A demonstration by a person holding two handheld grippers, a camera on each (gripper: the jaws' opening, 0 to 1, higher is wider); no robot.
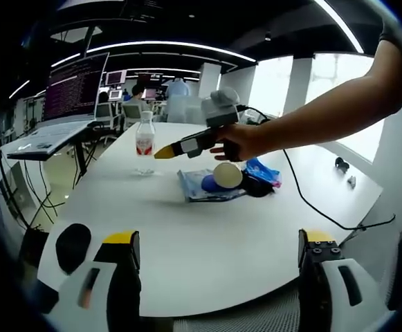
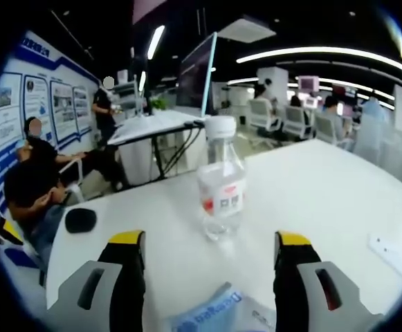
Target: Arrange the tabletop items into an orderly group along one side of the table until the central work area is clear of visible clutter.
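An open-plan office surrounds the white table [image 1: 207, 256]: a large monitor [image 1: 74, 86] full of text stands on a side desk [image 1: 45, 138], with a laptop [image 1: 48, 131] beside it. People sit at distant desks under curved ceiling light strips [image 1: 180, 47]. A black cable [image 1: 311, 200] trails off the table's edge. Blue wall posters [image 2: 21, 104] hang behind seated people [image 2: 31, 187]; a person [image 2: 106, 104] stands, perhaps at a desk
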